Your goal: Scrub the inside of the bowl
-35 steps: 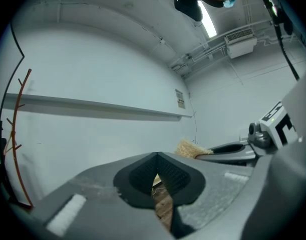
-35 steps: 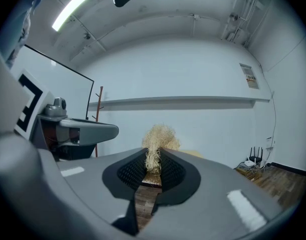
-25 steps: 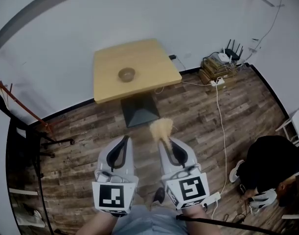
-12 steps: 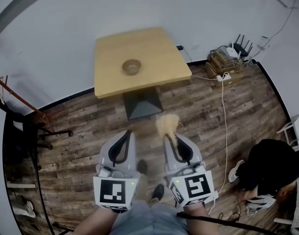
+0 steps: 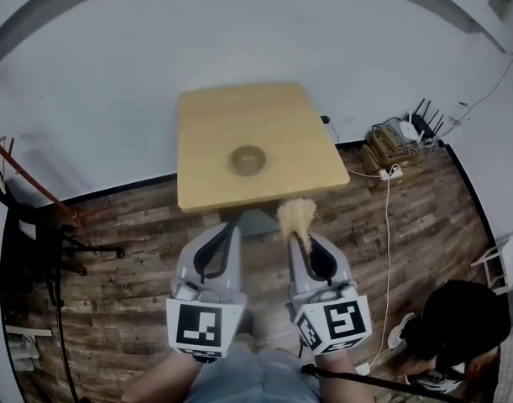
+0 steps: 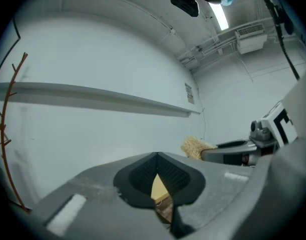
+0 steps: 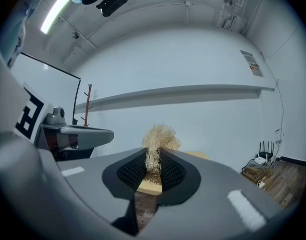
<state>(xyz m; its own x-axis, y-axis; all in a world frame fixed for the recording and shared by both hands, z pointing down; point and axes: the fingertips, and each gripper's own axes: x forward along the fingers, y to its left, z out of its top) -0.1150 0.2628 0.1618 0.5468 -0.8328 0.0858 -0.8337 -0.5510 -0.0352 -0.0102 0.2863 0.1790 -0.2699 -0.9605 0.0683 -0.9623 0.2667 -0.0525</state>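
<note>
Head view: you are holding both grippers low and side by side over the wooden floor (image 5: 130, 250), just short of the near edge of the table (image 5: 239, 112). The bowl (image 5: 248, 159) is sitting upright on the table top, toward the near edge and roughly centred, well apart from both tools. From up here it is too small to tell what, if anything, is lying inside it.

Your right gripper (image 5: 300, 242) is clamping a pale, straw-like scrubber (image 5: 296, 214); the right gripper view is showing the fibres pinched between the two dark pads, with the frayed tuft sticking up past the tips. Your left gripper (image 5: 228, 230) is carrying nothing; in the left gripper view its jaw tips are meeting, leaving only a narrow slit lower down that is showing a bit of table and floor.

Against the wall at the right, a router (image 5: 405, 129) is resting on a small stack of boxes (image 5: 386, 151). A person in black (image 5: 449, 321) is crouching at the lower right corner.

Compared with a second ago, the table and bowl are sitting lower and nearer to the gripper tips in the head view, and the crouching person is sliding further toward the corner. The scrubber is staying clamped as before.
</note>
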